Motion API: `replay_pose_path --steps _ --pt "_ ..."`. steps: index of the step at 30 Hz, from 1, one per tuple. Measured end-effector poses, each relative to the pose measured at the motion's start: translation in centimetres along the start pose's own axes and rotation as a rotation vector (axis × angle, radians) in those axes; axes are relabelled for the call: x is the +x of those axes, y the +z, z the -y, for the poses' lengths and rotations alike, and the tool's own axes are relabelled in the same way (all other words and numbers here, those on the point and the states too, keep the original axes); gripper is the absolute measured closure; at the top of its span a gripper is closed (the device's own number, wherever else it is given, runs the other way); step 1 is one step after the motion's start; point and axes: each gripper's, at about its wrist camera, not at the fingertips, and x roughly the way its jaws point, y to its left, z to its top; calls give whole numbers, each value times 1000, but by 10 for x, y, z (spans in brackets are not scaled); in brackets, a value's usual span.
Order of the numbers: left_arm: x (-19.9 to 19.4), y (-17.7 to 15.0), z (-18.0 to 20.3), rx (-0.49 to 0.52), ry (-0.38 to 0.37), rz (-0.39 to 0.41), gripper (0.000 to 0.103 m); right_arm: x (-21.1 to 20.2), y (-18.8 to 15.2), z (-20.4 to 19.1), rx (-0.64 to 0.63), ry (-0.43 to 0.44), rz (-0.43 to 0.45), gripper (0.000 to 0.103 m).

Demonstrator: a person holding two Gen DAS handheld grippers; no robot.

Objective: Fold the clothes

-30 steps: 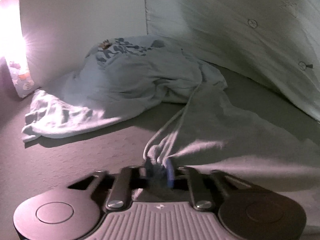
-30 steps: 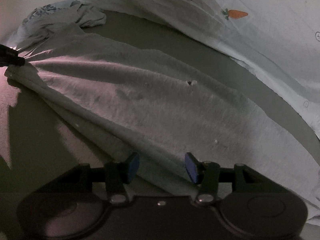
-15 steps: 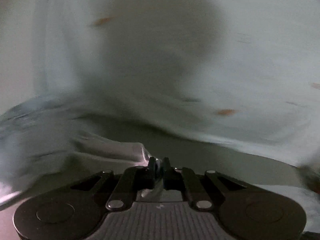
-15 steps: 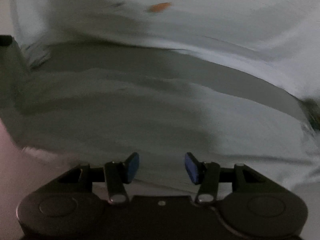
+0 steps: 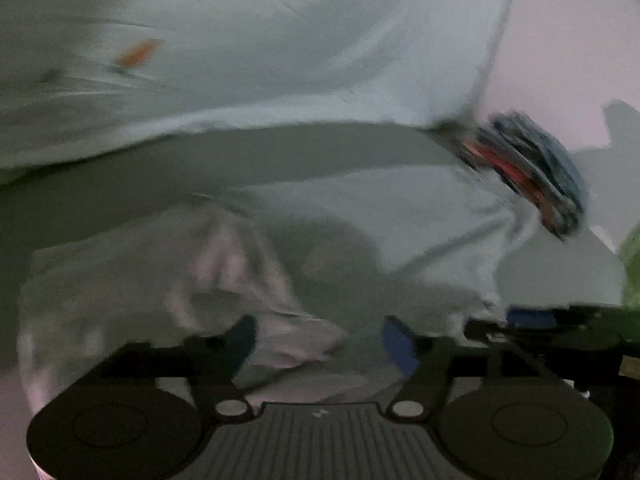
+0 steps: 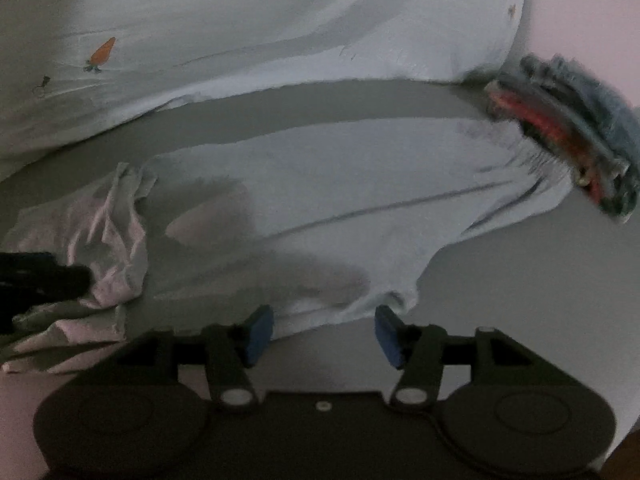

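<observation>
Biggest thing in view was the carrot-print sheet [image 6: 248,28] bunched up along the back, then the pale garment [image 6: 340,200] lying mostly flat on the grey bed surface [image 6: 520,280] right in front of me, one end still crumpled up [image 6: 108,232] on the left. A stack of folded clothes [image 6: 568,132] sat at its far right end. So some was done, but this piece looked barely started. My left gripper [image 5: 320,336] was spread wide over the crumpled bit, holding nothing; my right gripper [image 6: 324,330] was wide too, at the near hem. No readable writing or labels anywhere, too blurry.
</observation>
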Motion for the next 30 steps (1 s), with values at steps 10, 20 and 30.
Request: replay_pose_path --steps 10,20,30 --pt "-21 -34 -89 -243 317 -71 24 40 24 -72 -66 338 -44 30" --pt "-24 -44 -86 -178 298 -90 68 26 17 -100 -189 419 -32 99" --pt "-36 -58 -111 -243 226 -163 64 35 11 -90 -183 310 -145 60"
